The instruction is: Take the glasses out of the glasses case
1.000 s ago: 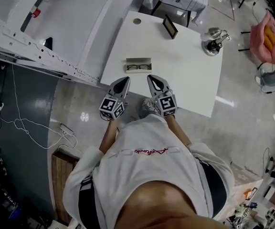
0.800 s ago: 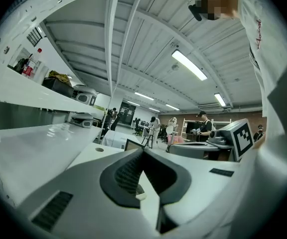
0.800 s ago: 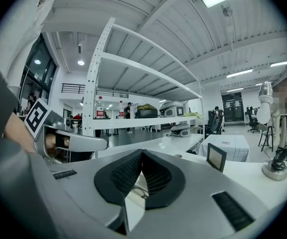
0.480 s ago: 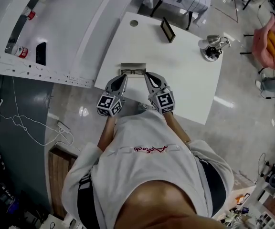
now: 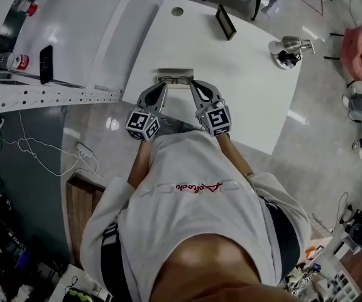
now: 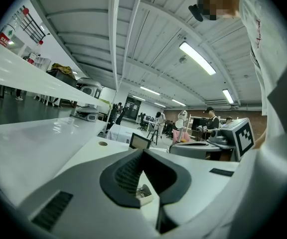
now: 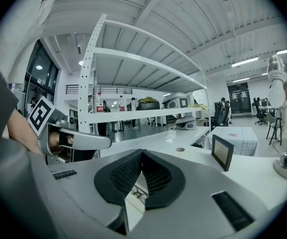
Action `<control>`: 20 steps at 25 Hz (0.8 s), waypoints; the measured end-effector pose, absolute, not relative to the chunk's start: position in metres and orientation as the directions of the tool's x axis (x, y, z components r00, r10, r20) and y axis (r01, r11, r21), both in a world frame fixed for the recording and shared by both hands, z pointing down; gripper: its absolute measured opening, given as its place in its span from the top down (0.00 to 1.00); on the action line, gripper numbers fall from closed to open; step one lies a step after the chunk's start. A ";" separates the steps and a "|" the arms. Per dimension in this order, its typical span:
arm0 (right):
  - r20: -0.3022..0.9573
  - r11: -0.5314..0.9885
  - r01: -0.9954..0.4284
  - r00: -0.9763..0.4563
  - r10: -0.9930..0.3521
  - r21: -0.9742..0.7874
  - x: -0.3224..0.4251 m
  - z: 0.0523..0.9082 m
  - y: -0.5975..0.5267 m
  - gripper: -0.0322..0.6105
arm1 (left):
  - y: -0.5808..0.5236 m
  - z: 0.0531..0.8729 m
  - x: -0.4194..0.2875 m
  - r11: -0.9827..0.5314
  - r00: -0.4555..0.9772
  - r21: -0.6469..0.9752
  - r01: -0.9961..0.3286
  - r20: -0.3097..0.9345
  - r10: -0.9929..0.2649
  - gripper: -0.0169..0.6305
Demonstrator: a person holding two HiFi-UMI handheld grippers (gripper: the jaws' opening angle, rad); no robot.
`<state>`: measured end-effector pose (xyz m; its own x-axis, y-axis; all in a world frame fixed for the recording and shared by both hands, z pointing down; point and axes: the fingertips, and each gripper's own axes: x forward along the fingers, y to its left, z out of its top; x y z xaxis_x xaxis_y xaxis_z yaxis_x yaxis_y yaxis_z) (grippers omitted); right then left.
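Observation:
An open glasses case (image 5: 175, 78) lies on the white table (image 5: 244, 87) near its front edge, with dark-framed glasses (image 5: 176, 80) inside. My left gripper (image 5: 164, 88) and right gripper (image 5: 191, 85) are side by side, tips at the case's near side; whether they touch it I cannot tell. Both are shut with nothing between the pads. In the left gripper view the jaws (image 6: 143, 151) meet, and a bit of the case (image 6: 143, 193) shows beneath them. In the right gripper view the shut jaws (image 7: 142, 152) sit just above the case and glasses (image 7: 139, 193).
Further back on the table stand a small picture frame (image 5: 225, 22), a desk lamp (image 5: 288, 46) and a round disc (image 5: 177, 11). A long white bench (image 5: 74, 36) at the left holds a bottle (image 5: 8, 61) and a phone (image 5: 46, 55).
Both grippers have moved forward over the table edge and a little down, from short of the case to its near side. They stayed shut.

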<state>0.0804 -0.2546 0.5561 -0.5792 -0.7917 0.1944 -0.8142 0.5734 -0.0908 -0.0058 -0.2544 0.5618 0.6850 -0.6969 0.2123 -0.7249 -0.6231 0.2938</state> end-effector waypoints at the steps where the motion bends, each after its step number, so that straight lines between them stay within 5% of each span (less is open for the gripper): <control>1: 0.200 0.570 -0.817 -0.576 -0.793 -0.091 0.081 0.558 -0.257 0.92 | -0.257 0.563 -0.006 -0.624 0.687 0.296 -0.723 0.214 -0.695 0.97; 20: 0.383 0.519 -0.843 -0.531 -0.756 -0.144 0.064 0.624 -0.237 0.92 | -0.246 0.607 -0.037 -0.606 0.714 0.382 -0.698 0.309 -0.628 0.97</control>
<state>0.0638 -0.2370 0.6241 -0.5308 -0.7563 0.3826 -0.8428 0.5187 -0.1438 -0.0370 -0.2457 0.6069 0.7141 -0.6282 0.3089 -0.6981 -0.6059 0.3816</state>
